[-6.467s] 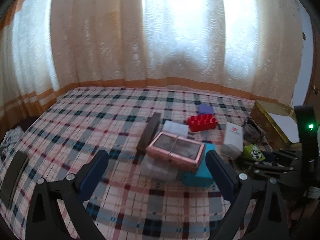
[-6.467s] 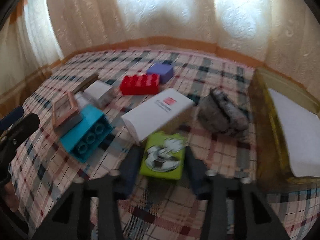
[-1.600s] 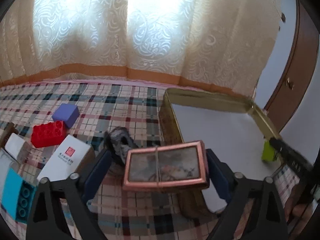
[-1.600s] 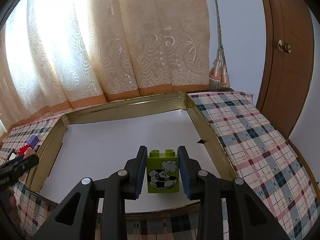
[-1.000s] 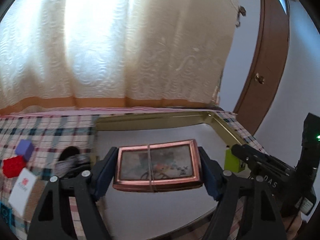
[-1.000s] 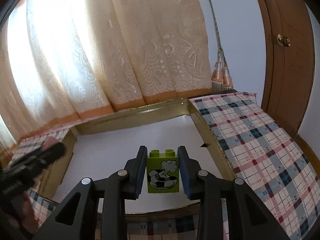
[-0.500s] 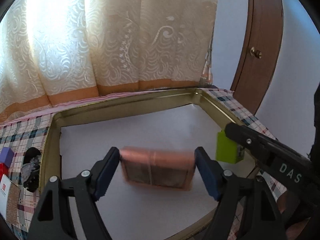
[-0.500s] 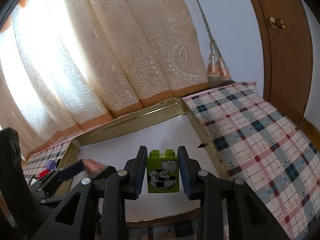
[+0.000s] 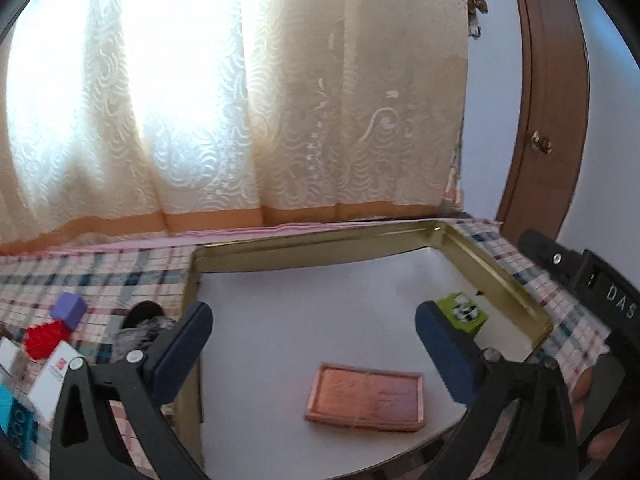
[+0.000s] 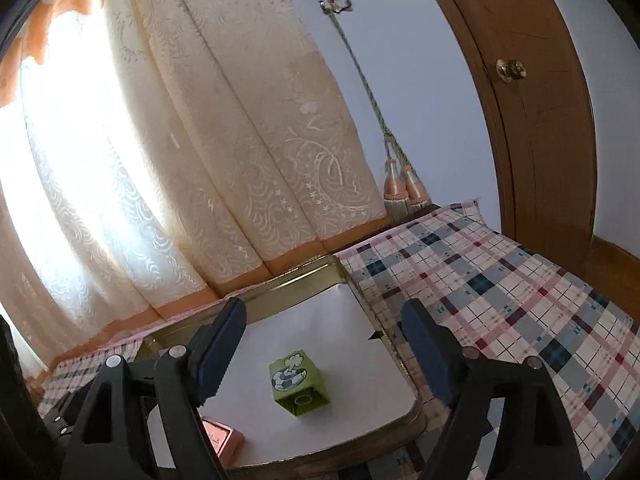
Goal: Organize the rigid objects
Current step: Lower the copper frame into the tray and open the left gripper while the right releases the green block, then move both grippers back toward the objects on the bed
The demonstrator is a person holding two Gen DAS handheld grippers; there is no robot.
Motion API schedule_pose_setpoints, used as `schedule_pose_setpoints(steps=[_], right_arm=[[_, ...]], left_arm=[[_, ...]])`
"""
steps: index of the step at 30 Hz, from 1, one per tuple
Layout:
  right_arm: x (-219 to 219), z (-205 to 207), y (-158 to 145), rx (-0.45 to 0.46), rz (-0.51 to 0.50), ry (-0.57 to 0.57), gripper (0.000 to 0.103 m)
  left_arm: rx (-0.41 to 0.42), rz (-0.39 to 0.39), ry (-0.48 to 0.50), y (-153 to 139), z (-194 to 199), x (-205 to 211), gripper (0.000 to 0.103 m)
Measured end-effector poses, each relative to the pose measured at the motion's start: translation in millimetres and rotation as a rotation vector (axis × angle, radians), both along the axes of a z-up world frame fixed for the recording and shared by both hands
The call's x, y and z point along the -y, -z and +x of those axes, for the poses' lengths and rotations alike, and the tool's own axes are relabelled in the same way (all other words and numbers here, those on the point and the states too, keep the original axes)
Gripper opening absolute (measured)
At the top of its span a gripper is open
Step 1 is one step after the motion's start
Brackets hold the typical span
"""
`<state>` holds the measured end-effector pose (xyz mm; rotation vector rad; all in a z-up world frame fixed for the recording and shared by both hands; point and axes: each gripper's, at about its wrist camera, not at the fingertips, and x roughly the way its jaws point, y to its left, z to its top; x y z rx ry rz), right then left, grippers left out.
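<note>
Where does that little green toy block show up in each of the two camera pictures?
Left wrist view: green block at right, in the tray's far right corner, beside the right fingertip.
Right wrist view: green block at lower centre, tipped on the white liner.
Shared landmark: the gold tray rim.

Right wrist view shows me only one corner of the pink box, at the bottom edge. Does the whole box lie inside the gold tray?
Observer: Yes. The left wrist view shows the pink box lying flat on the white floor, fully inside the tray.
Operator: Does the left gripper hold it?
Observer: No. The left gripper has just been opening, and nothing is between its fingers.
Operator: What lies outside the tray?
Observer: A purple cube, a red block, a white box and a grey cloth, on the plaid cover.
</note>
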<state>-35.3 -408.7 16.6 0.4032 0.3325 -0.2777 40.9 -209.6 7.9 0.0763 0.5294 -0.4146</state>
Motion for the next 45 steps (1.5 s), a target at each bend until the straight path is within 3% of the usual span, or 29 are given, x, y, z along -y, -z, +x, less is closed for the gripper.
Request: schedule_pose_setpoints(steps=[13,18,27,36,45], right_arm=[[-37.8,-5.6,-1.8,0.020,-0.255,0.030,0.082],[-51.9,-13.0,-4.6,0.031,-0.325,0.075,0.082],[-64.2,-20.9,-3.7,0.045,-0.281,0.111,0.082],[-80.8,-25.4,-2.3,0.035,-0.293,0.103,0.082],[-128.6,-30.0,1.1,0.028,-0.282,0.000,0.082]], left_arm=[[0.063,0.066,-0.075,2.2,-16.2,-20.8,0.103],[0.066,0.047,-0.101,1.3,-24.6,-43.1,0.103],[0.047,0.014,-0.133,1.9,-25.9,-73.1,0.103],[0.053,0.066,-0.124,3.3,-31.9,-100.8,0.103],[0.034,0.066,-0.188,5.2,-24.7,-162.4,0.103]])
